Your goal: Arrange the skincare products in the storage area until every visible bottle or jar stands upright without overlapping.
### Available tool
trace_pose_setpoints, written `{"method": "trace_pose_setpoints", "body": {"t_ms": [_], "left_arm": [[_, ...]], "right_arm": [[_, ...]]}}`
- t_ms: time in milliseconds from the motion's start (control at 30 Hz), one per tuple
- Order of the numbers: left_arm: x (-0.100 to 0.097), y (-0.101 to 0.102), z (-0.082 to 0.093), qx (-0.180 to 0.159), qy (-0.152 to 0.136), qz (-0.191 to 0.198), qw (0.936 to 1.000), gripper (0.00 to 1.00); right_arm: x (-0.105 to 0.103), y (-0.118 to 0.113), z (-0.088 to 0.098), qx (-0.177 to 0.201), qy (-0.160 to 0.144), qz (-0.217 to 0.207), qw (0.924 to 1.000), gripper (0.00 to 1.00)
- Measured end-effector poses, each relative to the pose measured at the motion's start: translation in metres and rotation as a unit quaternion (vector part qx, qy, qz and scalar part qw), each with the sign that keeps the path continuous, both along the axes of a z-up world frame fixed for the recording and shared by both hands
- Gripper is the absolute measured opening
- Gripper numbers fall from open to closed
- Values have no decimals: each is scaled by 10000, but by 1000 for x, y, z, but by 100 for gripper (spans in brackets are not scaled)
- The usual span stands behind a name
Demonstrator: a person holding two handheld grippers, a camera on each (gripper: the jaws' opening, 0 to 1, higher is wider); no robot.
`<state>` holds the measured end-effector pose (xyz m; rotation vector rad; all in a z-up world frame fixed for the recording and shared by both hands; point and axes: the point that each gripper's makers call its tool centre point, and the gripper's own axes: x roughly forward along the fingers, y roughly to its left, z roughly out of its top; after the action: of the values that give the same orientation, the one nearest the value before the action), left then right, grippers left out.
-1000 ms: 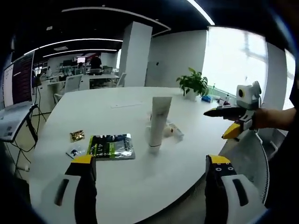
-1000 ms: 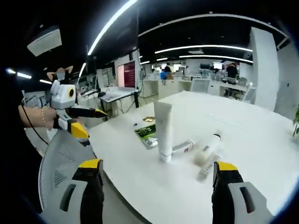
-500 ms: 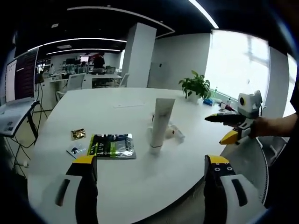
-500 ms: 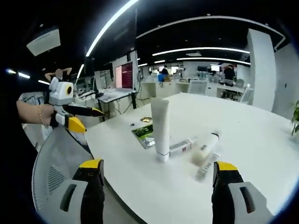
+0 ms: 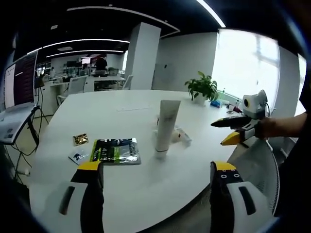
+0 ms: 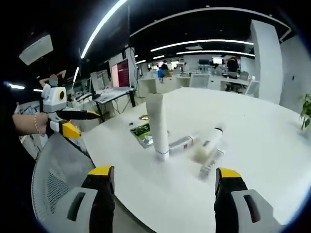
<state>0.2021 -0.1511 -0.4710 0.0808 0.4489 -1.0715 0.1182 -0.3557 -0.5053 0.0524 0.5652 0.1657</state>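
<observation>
**Inspector:** Your white table [image 5: 146, 194] was the largest item on record. On it a white tube [image 5: 165, 127] stood upright on its cap, near the middle, apart from everything else. Just behind it, on its far right side in the left gripper view, two or three smaller products lay on their sides; the right gripper view showed them as a small tube [image 6: 182, 143], a pale bottle [image 6: 206, 144] and a thin clear item [image 6: 210, 164], close together. I could not tell whether they touched.

**Operator:** And the grippers?

**Inspector:** You held your left gripper [image 5: 154, 170] off the near edge of the table, jaws spread wide with nothing between them. Your right gripper [image 6: 165, 175] was likewise released, jaws well apart, empty, and off the table edge. Each appeared in the other's view, held in your hand over a mesh chair [image 6: 56, 179] beside the table.

**Operator:** Anything else on the table?

**Inspector:** A flat green-and-silver sachet [image 5: 115, 151] lay left of the upright tube, with a small gold packet [image 5: 80, 140] and a small pale packet [image 5: 77, 157] further left. A potted plant [image 5: 201, 88] stood at the far right.
</observation>
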Motion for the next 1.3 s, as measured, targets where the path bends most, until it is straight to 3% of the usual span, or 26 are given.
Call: {"method": "trace_pose_setpoints", "body": {"t_ms": [100, 333, 433, 767, 933, 1067, 1300], "left_arm": [[4, 3, -1, 57, -43, 25, 10000, 84], [7, 6, -4, 66, 16, 72, 10000, 83], [6, 6, -5, 74, 48, 76, 9999, 83], [9, 8, -5, 0, 136, 166, 9998, 82], [12, 10, -4, -69, 200, 288, 9994, 81], [14, 12, -5, -84, 265, 375, 9989, 80], [14, 11, -4, -62, 324, 459, 9984, 77]], "right_arm": [[4, -5, -3, 123, 196, -71, 9997, 82], [29, -21, 1, 70, 211, -165, 9996, 71], [42, -30, -5, -370, 320, -40, 9988, 67], [87, -51, -17, -78, 564, -255, 9980, 62], [108, -57, -40, -307, 915, -227, 9951, 58], [126, -56, -53, -225, 1034, -405, 9936, 54], [156, -76, -72, -404, 1157, -675, 9902, 42]]}}
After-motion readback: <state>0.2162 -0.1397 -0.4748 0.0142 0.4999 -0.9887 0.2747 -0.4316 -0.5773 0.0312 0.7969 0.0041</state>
